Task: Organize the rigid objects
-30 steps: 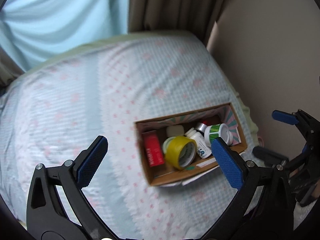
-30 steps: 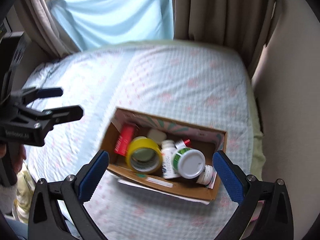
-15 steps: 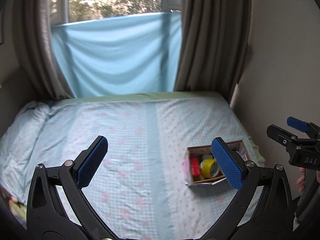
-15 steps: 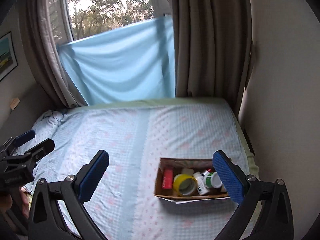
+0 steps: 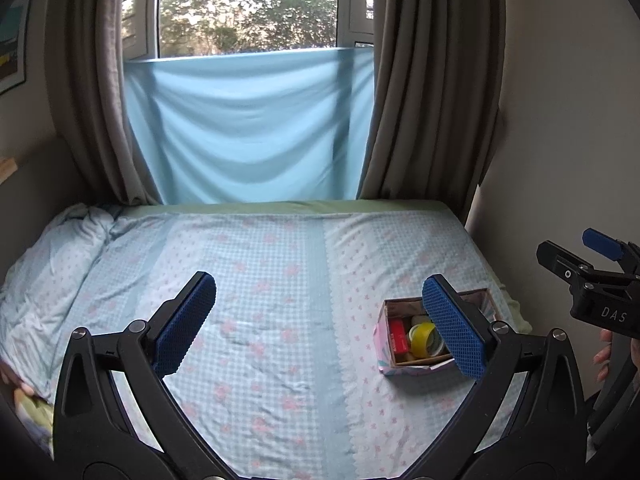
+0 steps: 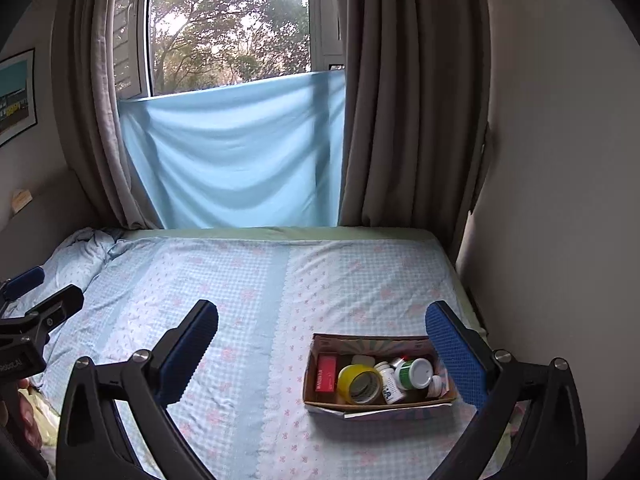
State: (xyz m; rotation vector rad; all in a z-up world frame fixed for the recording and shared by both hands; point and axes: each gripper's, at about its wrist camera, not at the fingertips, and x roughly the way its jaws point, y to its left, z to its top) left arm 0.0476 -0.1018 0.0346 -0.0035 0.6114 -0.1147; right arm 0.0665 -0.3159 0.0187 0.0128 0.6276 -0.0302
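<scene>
A cardboard box [image 6: 372,346] sits on the bed near its right side. It holds a red carton [image 6: 326,372], a yellow tape roll [image 6: 358,384], a white bottle [image 6: 390,382] and a green jar with a white lid [image 6: 414,372]. My right gripper [image 6: 322,309] is open and empty, held well back from the box. My left gripper [image 5: 318,282] is also open and empty, with the box [image 5: 380,340] behind its right finger and the tape roll [image 5: 424,338] partly hidden. Each gripper shows at the edge of the other's view: the right gripper [image 5: 572,246] and the left gripper [image 6: 46,288].
The bed [image 5: 260,280] has a blue checked floral sheet, with crumpled bedding [image 5: 60,248] at the far left. A wall [image 6: 560,240] runs close along the bed's right edge. Grey curtains [image 6: 400,120] and a blue cloth [image 6: 232,152] hang behind. A hand [image 5: 602,354] holds the right gripper.
Both grippers have drawn back and tilted up from right over the box. The box now looks small and far, and the window has come into view. Both stayed open.
</scene>
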